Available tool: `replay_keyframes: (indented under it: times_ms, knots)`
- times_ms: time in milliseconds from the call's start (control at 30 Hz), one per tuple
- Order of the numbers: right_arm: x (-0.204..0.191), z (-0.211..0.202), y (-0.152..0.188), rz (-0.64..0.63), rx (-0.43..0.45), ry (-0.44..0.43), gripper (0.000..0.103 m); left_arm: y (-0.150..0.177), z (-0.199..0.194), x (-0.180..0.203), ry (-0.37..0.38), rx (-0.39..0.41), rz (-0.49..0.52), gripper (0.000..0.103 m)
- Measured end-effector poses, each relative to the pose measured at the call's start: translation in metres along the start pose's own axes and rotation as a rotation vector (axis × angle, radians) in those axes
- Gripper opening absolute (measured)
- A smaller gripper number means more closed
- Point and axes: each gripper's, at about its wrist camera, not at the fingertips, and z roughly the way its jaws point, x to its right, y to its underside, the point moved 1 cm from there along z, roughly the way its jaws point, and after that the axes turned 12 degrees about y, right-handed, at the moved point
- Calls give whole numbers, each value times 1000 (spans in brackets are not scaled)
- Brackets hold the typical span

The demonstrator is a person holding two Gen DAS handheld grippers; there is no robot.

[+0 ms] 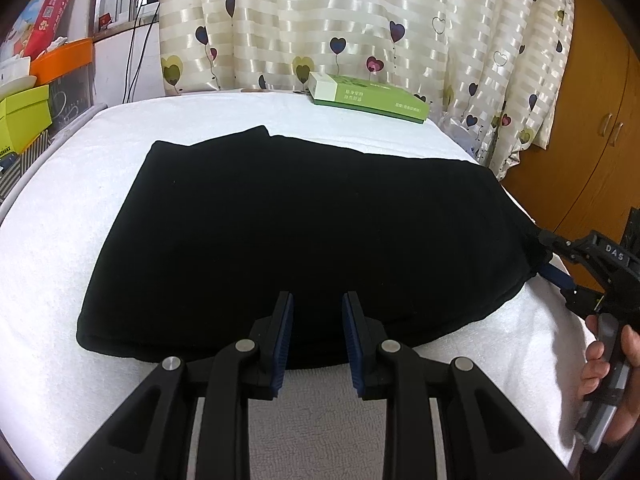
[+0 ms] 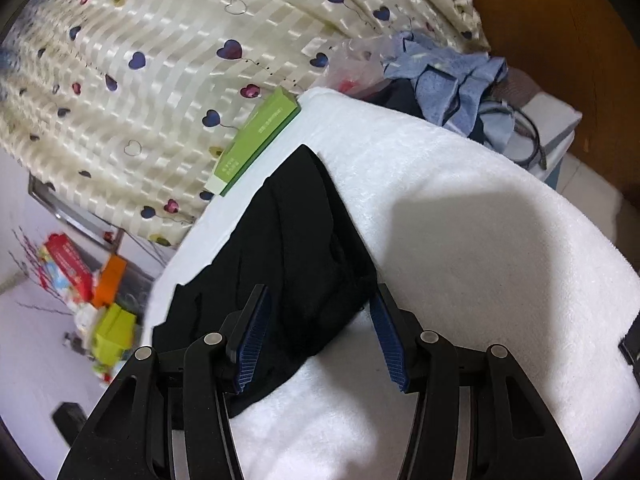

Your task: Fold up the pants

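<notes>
Black pants [image 1: 296, 228] lie folded into a wide block on a white towel-covered table [image 1: 80, 152]. My left gripper [image 1: 318, 298] hovers open over the pants' near edge, with no cloth pinched between its blue pads. In the left wrist view, my right gripper [image 1: 546, 254] is at the pants' right corner, held by a hand [image 1: 600, 364]. The right wrist view shows the right gripper [image 2: 320, 290] wide open, its fingers straddling the corner of the pants [image 2: 296, 248]. The cloth lies between the fingers without being clamped.
A green box [image 1: 368, 96] lies at the table's far edge against a heart-patterned curtain [image 1: 320, 20]. Blue clothes [image 2: 452, 80] are piled past the far right end. A wooden cabinet [image 1: 592, 100] stands to the right, and boxes [image 1: 24, 120] are stacked on the left.
</notes>
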Motion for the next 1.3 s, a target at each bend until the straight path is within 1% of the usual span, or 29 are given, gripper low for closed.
replay_keyframes:
  times_ms: [100,200,233,267,300,333,467,533,633,833,967,1100,1167,1300]
  knots:
    - [-10,6,-6,-28,-5,23,55,0,1,0,3,0,-1,28]
    - [-13,14,-13,-20,-27,-1,55,0,1,0,7,-1,-5,28]
    - [-15,16,-14,-35,-31,-14,49,0,1,0,6,-1,-4,28]
    - [-17,18,-14,-46,-37,-20,28,0,1,0,5,-1,-3,29]
    - [-19,21,-13,-59,-46,-24,24,0,1,-1,3,-2,-2,29]
    - [-21,22,-13,-66,-52,-36,23,0,1,0,1,-3,0,29]
    - [-40,4,-17,-125,-10,-95,21,-1,-1,0,9,7,-3,29]
    - [-56,-8,-22,-164,16,-135,20,0,-7,-1,5,29,-16,29]
    - [-83,-18,-26,-223,28,-185,20,3,-19,-4,13,52,-36,29]
    - [-139,-25,-19,-337,26,-257,20,13,-39,-17,-15,70,-59,29]
    - [-186,-30,-2,-446,17,-313,20,19,-53,-34,-48,87,-91,29]
    - [-222,-28,16,-532,-3,-352,20,23,-67,-54,-75,112,-138,29]
    - [-242,-22,32,-579,-22,-355,20,26,-74,-64,-93,125,-155,29]
    - [-267,-4,64,-638,-78,-372,20,34,-89,-80,-120,147,-188,29]
